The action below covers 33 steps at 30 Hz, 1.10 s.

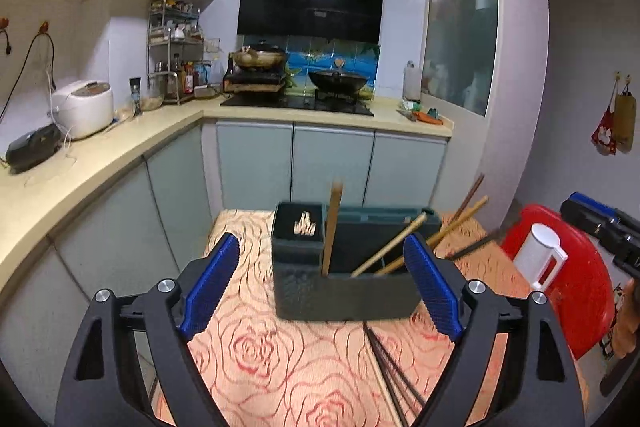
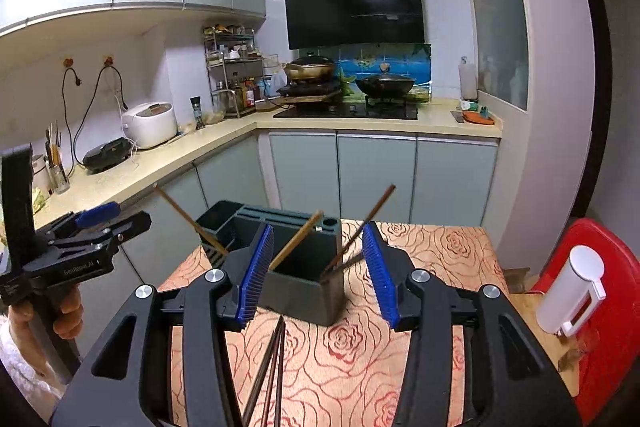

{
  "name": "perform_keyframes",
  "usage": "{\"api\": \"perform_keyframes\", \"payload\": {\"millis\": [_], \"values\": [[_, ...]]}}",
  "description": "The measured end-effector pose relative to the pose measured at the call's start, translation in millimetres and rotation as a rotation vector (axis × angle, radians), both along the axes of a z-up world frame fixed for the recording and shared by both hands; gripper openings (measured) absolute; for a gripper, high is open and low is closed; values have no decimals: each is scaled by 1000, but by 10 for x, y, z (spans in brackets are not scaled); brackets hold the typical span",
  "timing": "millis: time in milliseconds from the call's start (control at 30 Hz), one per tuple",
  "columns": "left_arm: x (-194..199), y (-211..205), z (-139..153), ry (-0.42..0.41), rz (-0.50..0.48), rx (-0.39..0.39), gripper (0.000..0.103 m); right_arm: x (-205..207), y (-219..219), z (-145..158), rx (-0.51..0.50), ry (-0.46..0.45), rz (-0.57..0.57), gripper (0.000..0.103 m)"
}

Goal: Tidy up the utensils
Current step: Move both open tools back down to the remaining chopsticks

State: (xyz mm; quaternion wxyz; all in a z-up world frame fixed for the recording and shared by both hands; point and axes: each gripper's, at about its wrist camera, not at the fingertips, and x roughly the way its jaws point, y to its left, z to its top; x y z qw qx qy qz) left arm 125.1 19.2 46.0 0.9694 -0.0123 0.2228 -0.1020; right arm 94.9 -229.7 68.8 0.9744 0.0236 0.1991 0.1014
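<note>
We take the dark green utensil holder (image 1: pixel 344 287) as our landmark; it stands on the rose-patterned surface (image 1: pixel 280 367). Its large compartment holds several chopsticks (image 1: pixel 390 247), light and dark, leaning out at different angles (one light stick stands nearly upright against the divider). Its small square compartment (image 1: pixel 298 227), on the side toward the kitchen cabinets, holds a few pale items too blurred to name. In front of the holder, a loose bundle of dark chopsticks (image 2: pixel 272 371) lies flat on the surface.

The left hand-held gripper (image 1: pixel 322 291) hovers before the holder with its blue pads spread wide and nothing between them. The right hand-held gripper (image 2: pixel 318 275) stands partly open, empty too, the loose bundle lying below its jaws.

Beyond the holder the surface ends near the cabinet doors. To the holder's right sits a red stool (image 1: pixel 576 279) carrying a white dispenser (image 1: pixel 540 259).
</note>
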Motion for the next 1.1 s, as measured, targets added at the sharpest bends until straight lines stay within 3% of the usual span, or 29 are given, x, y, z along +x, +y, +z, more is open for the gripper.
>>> {"api": "perform_keyframes", "payload": {"millis": [300,667,1100], "values": [[-353,124,-457,36,-4,43,82,-360,-85,-432,-45,27,-41,45],[-640,125,-1076,136,-26,43,82,-664,-77,-1158,-49,150,-64,45],[-876,-213,-1712,263,-127,101,82,-811,-51,-1655,-30,235,-71,45]]}}
